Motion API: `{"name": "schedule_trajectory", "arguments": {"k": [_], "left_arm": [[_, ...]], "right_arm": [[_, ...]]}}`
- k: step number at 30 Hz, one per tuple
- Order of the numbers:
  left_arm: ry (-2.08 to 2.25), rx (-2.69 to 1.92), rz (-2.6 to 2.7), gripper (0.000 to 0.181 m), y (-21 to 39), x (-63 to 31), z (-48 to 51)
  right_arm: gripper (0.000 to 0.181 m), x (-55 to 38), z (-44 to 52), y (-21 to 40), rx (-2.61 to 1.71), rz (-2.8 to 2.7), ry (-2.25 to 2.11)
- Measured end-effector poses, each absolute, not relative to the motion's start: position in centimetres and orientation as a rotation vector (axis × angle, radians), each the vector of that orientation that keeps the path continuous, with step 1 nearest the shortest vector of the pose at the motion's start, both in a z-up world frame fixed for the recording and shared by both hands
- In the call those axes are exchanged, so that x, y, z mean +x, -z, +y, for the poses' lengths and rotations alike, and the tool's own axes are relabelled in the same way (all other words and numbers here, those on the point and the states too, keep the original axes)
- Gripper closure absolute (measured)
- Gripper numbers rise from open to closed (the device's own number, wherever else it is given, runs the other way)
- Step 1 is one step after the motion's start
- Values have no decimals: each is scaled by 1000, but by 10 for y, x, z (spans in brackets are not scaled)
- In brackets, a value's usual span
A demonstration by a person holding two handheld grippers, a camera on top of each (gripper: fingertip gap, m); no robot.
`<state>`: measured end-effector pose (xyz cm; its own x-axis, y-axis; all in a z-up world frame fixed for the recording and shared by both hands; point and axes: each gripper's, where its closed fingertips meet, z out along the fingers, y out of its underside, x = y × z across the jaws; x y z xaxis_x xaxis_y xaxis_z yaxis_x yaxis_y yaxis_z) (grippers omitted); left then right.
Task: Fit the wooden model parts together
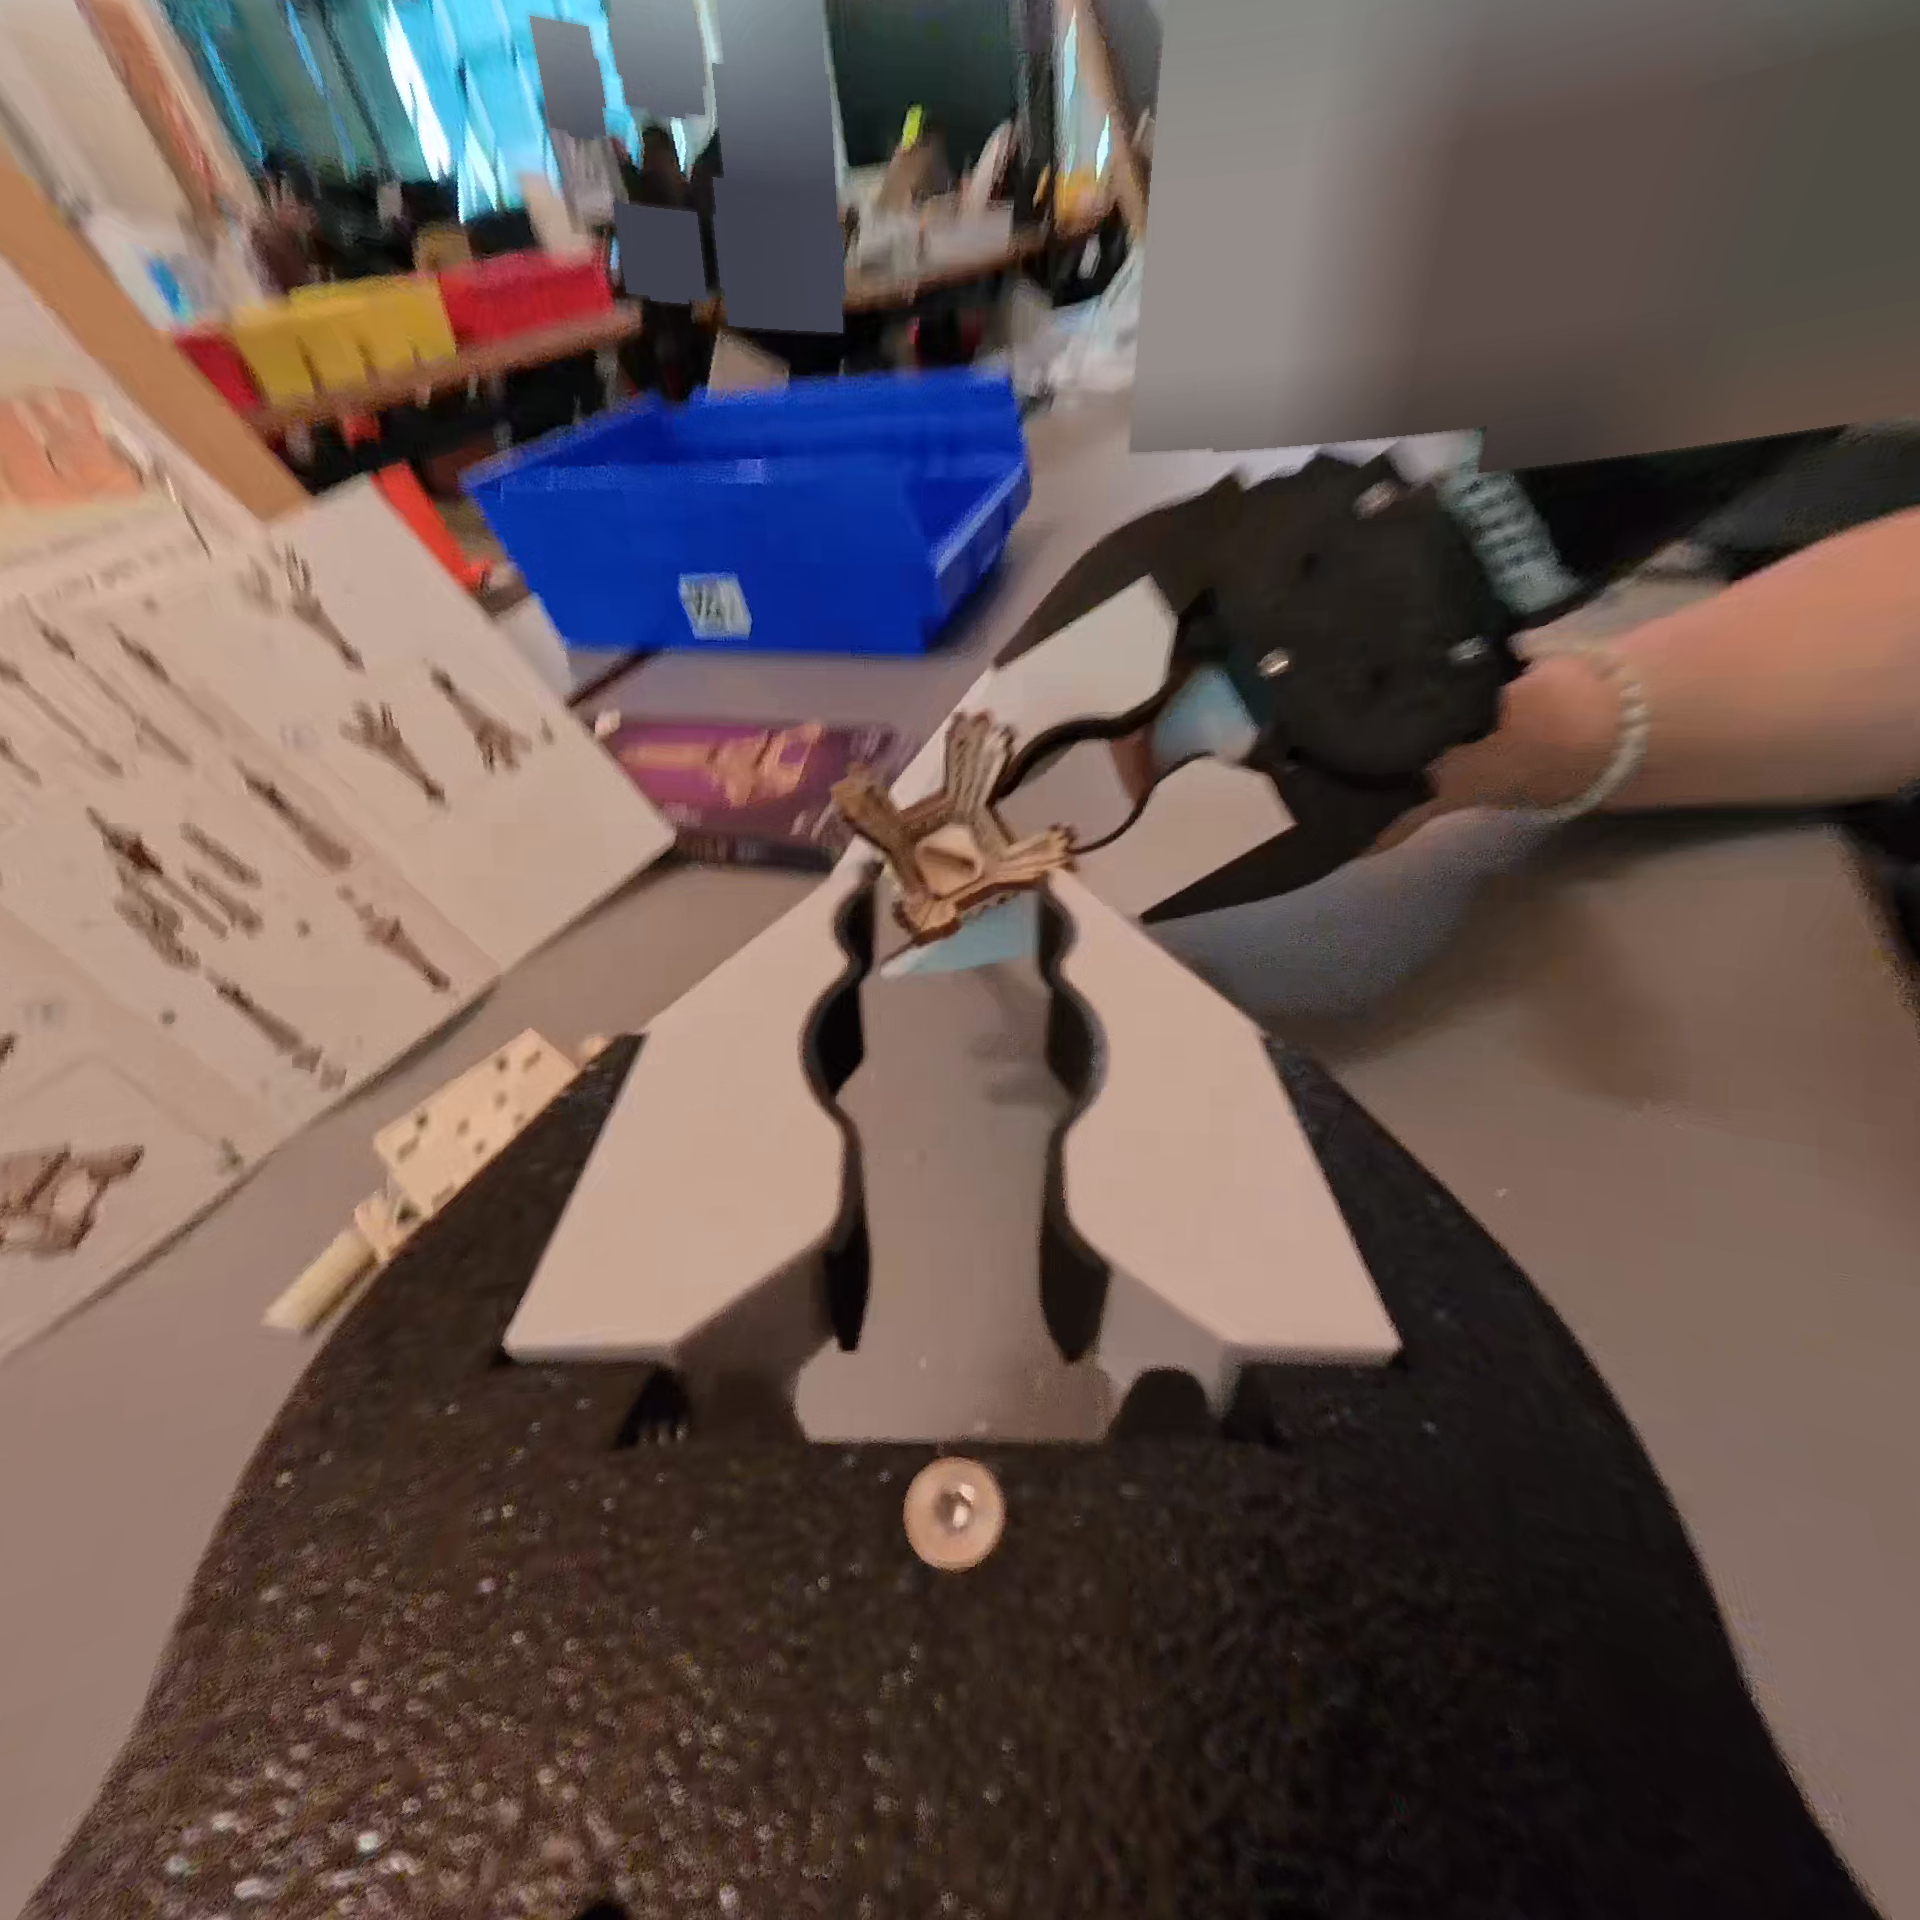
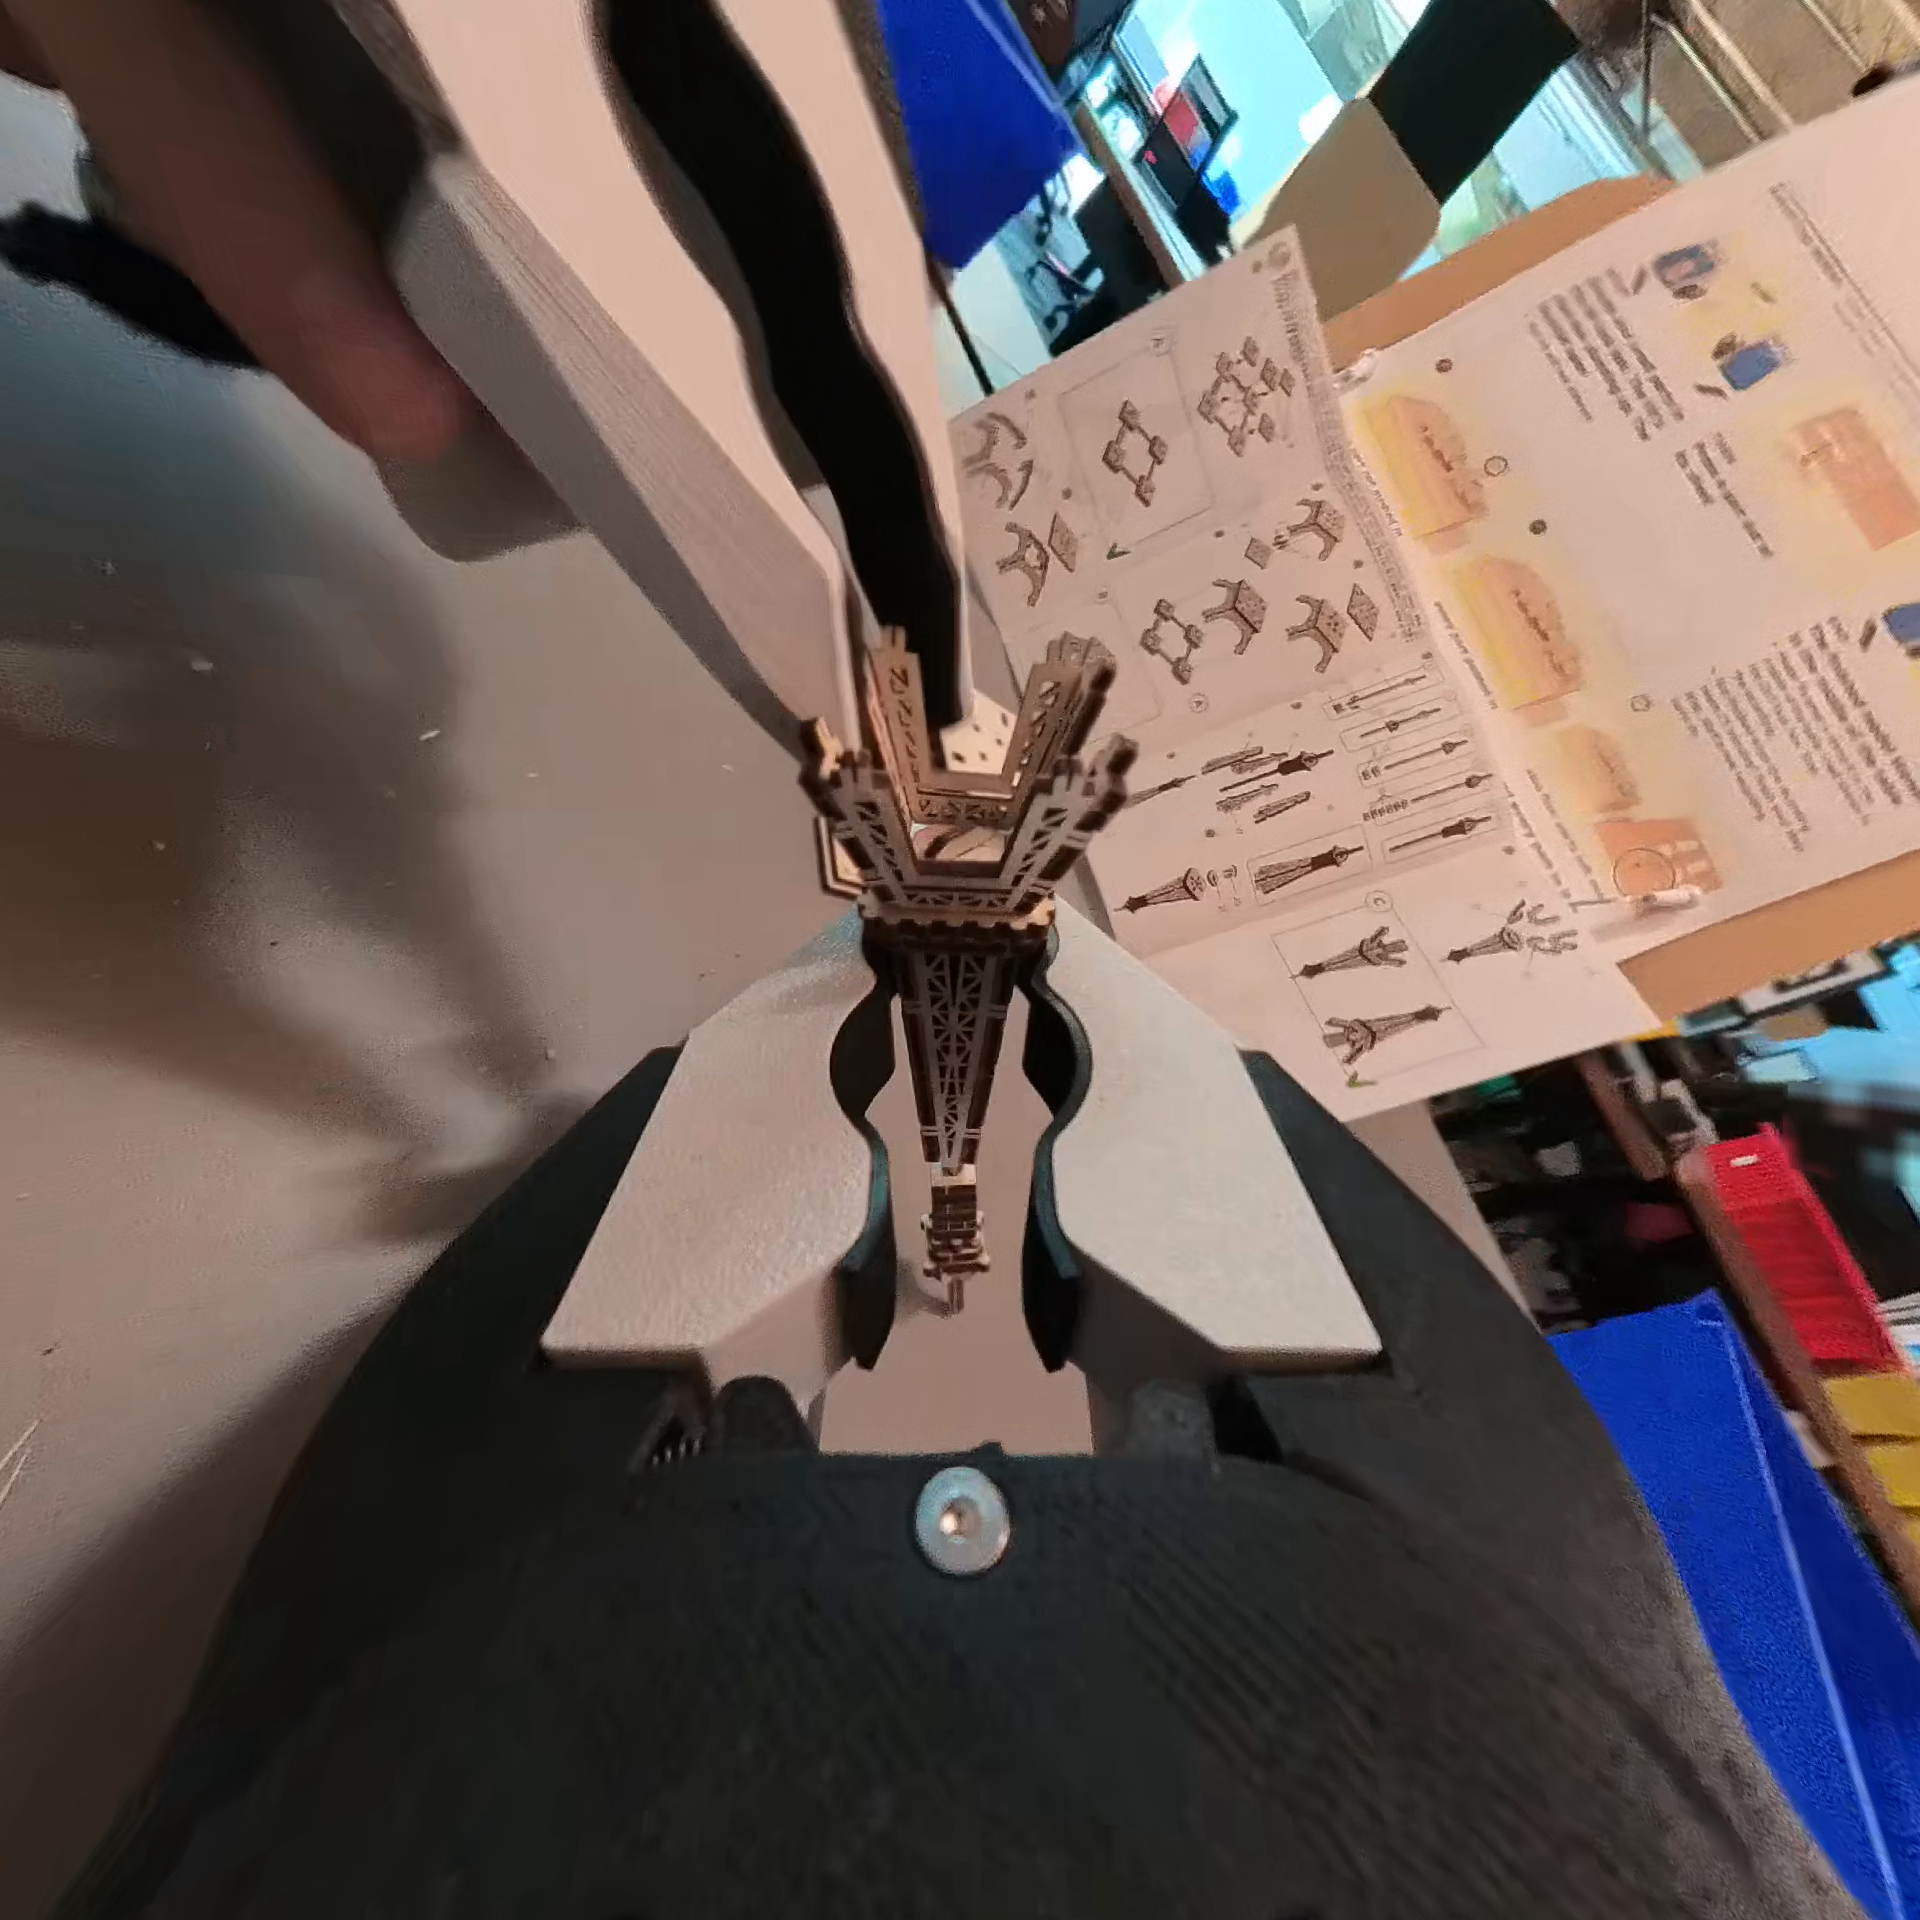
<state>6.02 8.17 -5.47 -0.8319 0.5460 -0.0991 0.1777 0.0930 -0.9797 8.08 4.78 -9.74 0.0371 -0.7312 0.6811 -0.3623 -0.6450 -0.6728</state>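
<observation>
Two hand-held grippers meet above a grey counter, each working on the same small wooden tower model. In the right wrist view, the right hand-held gripper has its grey fingers clamped on the tower just below its wide platform, with the narrow spire pointing back toward the camera and the splayed legs pointing away. The left hand-held gripper comes in from the upper left, its tips closed on one of the tower's legs at the far end.

In the left wrist view, the same gripper's tips pinch the base of the model, and a pale blue pad shows just behind it. The other gripper reaches in from the right, held by a bare hand.

Printed instruction sheets lean up at the side of the counter, and a blue bin sits farther back.

The step looks like seating a leg or base piece onto the tower. To do it well, keep the right grip steady as an anchor, line the piece up squarely with its slot, and press gently along the tower's length, since the thin lattice wood would likely snap if twisted.
</observation>
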Motion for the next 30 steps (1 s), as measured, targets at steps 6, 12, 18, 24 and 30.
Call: {"name": "schedule_trajectory", "arguments": {"k": [6, 12, 18, 24, 30], "left_arm": [[-2083, -722, -1849, 155, 6, 63, 96], [-2040, -792, -1902, 157, 20, 53, 92], [-2032, -799, -1899, 159, 21, 51, 90], [-2032, -961, -1868, 158, 9, 45, 92], [-1884, -1232, -1878, 164, 9, 29, 97]], "right_arm": [[163, 61, 44, 53, -1463, 1259, 1087], [163, 49, 49, 31, -970, 1211, 518], [164, 46, 71, 25, -845, 1101, 257], [163, 42, 96, 24, -840, 989, 67], [163, 37, 111, 23, -821, 885, -55]]}}
